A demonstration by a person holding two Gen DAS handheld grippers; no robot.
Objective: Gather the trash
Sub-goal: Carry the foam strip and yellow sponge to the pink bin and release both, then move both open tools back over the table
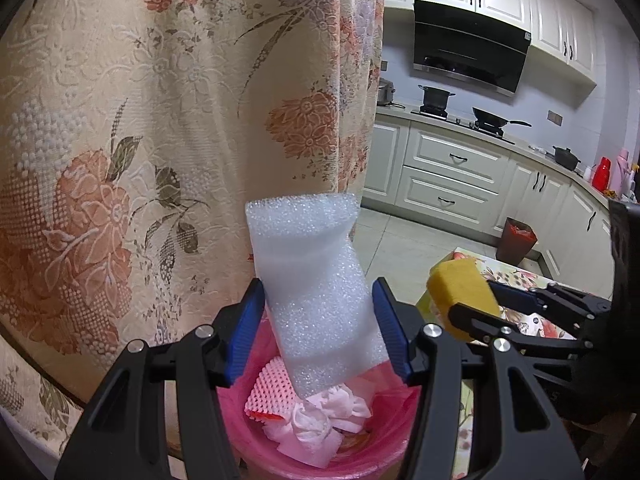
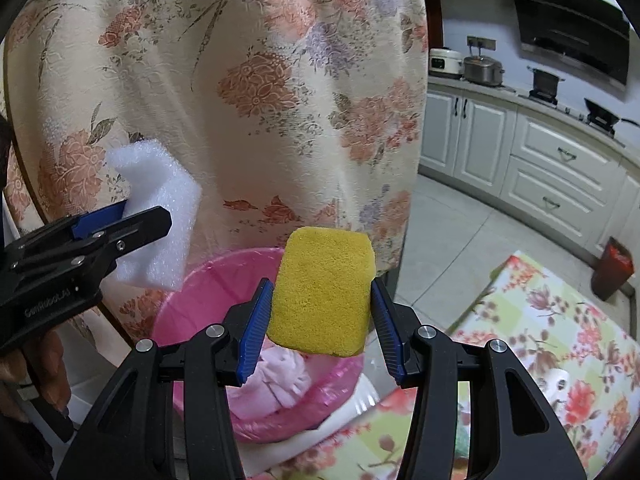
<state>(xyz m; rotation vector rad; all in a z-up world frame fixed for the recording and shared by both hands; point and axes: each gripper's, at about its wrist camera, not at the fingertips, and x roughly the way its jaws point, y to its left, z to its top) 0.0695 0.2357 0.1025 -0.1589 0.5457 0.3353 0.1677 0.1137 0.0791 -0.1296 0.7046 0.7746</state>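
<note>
Grippers: two, left gripper [image 1: 318,322] and right gripper [image 2: 322,326]
White foam block [image 1: 316,288]: one
Yellow sponge [image 2: 322,294]: one
Pink-lined bin [image 2: 192,300]: one
Red bin [image 1: 515,245]: one

Left gripper [image 1: 320,320] and right gripper [image 2: 322,322], jaws clamped, tilted downward

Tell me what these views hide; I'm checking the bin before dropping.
- Pink bin floor, left wrist view: covered by tissue wad and foam block.
- Bin's near rim, right wrist view: behind right gripper and yellow sponge.
- Red floor bin: contents too small.
</note>
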